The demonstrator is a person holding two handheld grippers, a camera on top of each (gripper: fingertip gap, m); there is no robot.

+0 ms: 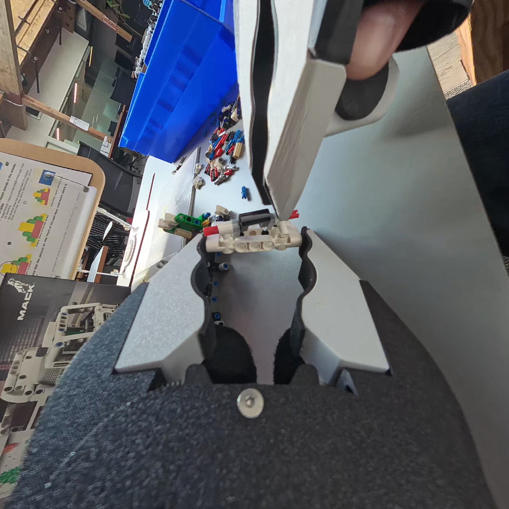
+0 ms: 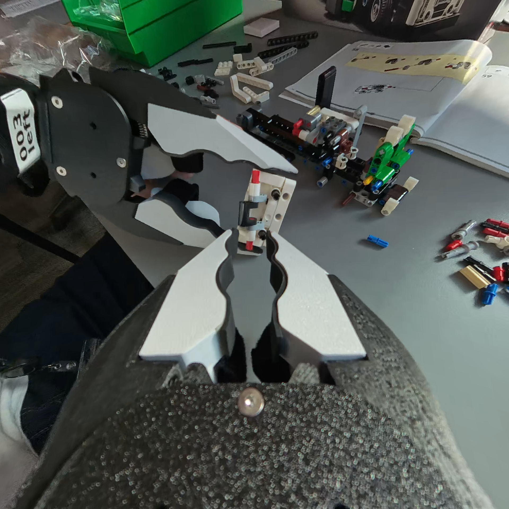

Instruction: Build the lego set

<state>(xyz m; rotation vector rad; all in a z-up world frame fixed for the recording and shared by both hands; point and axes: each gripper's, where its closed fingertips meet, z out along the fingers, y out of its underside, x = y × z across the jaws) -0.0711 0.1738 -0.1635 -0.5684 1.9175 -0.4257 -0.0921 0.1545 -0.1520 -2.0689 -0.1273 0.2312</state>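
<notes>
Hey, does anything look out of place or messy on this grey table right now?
Mostly tidy. One blue pin lies alone on the grey table, apart from the loose pile of small parts. The small white assembly is up on end between the left hand-held gripper's fingertips.

open: bare tabletop (image 2: 358,316) right of the white brick assembly (image 2: 264,203) | blocked: left tool (image 2: 256,201) spans it, half-built model (image 2: 344,148) behind, loose pins (image 2: 479,248) far right
</notes>
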